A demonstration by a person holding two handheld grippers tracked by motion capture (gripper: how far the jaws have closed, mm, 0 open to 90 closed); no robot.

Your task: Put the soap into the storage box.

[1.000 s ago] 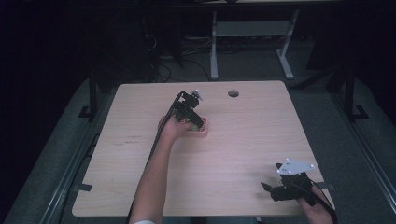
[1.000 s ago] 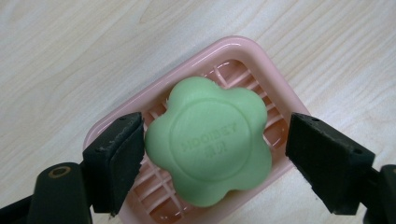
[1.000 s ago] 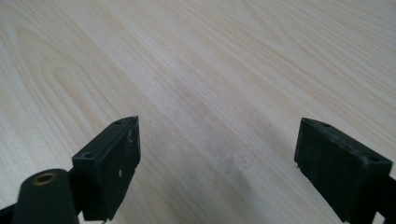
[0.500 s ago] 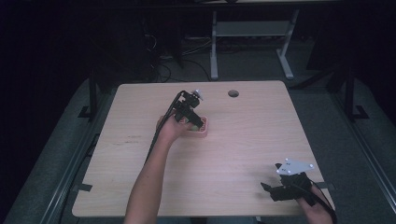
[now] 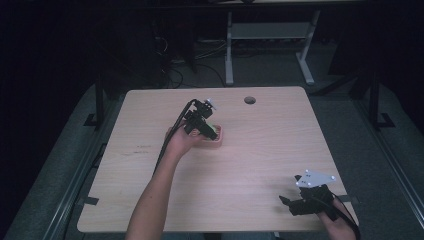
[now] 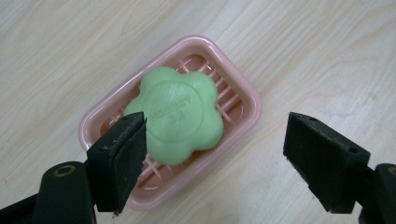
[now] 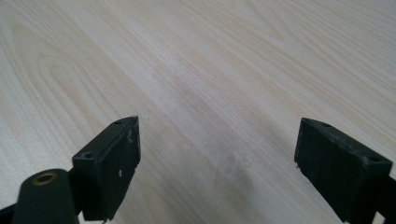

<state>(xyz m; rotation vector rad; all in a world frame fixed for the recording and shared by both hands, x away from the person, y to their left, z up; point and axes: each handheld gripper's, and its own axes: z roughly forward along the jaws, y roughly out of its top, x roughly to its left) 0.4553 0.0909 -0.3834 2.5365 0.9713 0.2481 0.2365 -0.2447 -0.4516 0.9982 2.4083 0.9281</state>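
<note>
A green flower-shaped soap lies in a pink ribbed soap dish on the wooden table. My left gripper hovers just above them, open, its jaws standing on either side of the soap and not touching it. In the high view the left gripper is over the dish near the table's middle. My right gripper rests open near the front right corner, with bare wood between its jaws.
The table has a round cable hole near its far edge. A white desk frame stands on the dark floor behind. Cables trail from both grippers toward the person.
My left gripper has dropped slightly closer to the soap dish. The dish, the soap and the right gripper have stayed in place.
</note>
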